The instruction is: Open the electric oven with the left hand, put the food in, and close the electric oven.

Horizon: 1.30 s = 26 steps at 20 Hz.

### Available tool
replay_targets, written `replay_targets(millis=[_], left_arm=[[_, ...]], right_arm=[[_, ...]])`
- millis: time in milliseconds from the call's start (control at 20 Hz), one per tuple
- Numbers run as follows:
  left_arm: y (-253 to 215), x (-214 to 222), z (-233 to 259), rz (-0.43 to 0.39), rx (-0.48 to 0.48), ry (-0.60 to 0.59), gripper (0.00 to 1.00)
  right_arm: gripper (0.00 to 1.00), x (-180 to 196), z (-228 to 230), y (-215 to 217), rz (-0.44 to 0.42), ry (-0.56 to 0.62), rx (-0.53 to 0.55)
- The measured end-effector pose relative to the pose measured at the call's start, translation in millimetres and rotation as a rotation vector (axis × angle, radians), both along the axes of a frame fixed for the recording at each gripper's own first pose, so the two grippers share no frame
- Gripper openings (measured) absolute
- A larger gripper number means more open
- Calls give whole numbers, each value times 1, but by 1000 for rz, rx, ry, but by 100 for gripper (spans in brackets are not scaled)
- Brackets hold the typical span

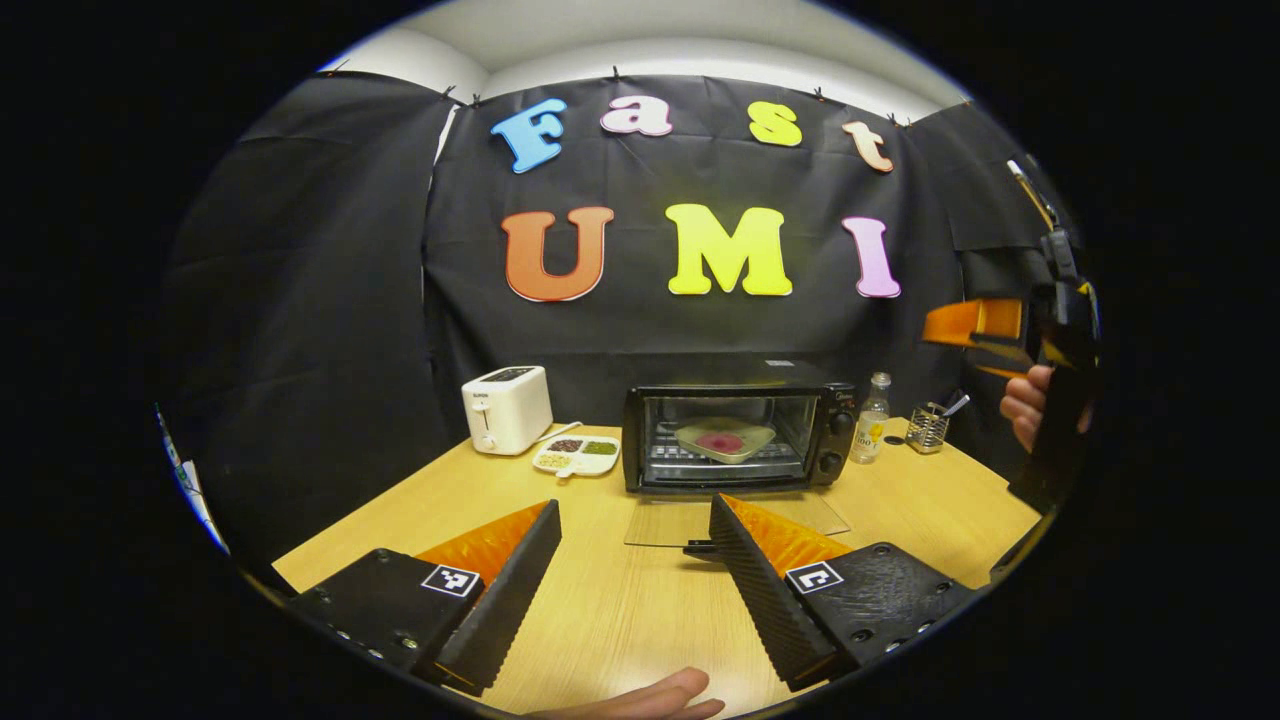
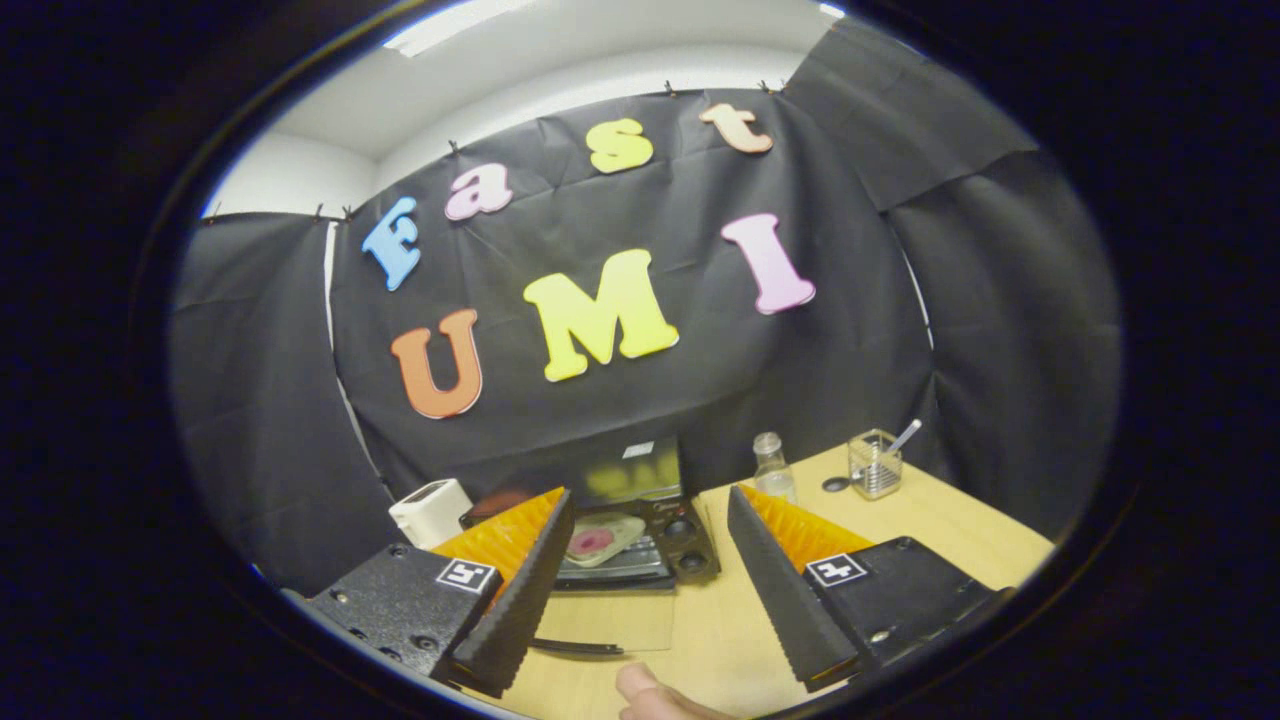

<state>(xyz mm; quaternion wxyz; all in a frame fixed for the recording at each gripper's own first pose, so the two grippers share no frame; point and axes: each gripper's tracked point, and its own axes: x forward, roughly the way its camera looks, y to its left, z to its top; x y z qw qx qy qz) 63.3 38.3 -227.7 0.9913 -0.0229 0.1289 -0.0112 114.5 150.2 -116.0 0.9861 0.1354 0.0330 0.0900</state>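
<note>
The black electric oven [image 1: 735, 435] stands at the back of the wooden table, its glass door [image 1: 735, 520] folded down flat. Inside, on the rack, lies a pale plate of food [image 1: 725, 438] with a red centre. My left gripper [image 1: 635, 505] is open just in front of the door, holding nothing. My right gripper [image 1: 985, 335] is raised at the right, held by a hand [image 1: 1025, 405]. In the right gripper view, the right gripper [image 2: 650, 495] is open and empty above the table, looking down at the oven [image 2: 690, 545], the plate [image 2: 598, 540] and the lowered door [image 2: 610, 620].
A white toaster [image 1: 507, 408] and a divided snack dish [image 1: 577, 455] sit left of the oven. A small bottle [image 1: 873, 418] and a wire holder [image 1: 928, 428] stand to its right. A person's fingers [image 1: 650, 700] show at the table's near edge.
</note>
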Motion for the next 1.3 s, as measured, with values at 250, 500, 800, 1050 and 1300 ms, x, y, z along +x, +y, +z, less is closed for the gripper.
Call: replay_targets(millis=[250,500,800,1050,1300], left_arm=[[-53,27,-26,-135,-42,-4,95],[-85,46,-76,-182,-15,91,95],[-115,57,-121,-207,-20,218,96],[-141,62,-143,-286,-47,301,95],[-136,71,-154,-250,-27,364,93]], right_arm=[[91,-16,37,-35,36,-94,-10],[91,-19,55,-82,-28,-170,-79],[91,-22,69,-132,-103,-226,-134],[94,-20,70,-162,-166,-232,-149],[96,-16,62,-185,-189,-230,-134]])
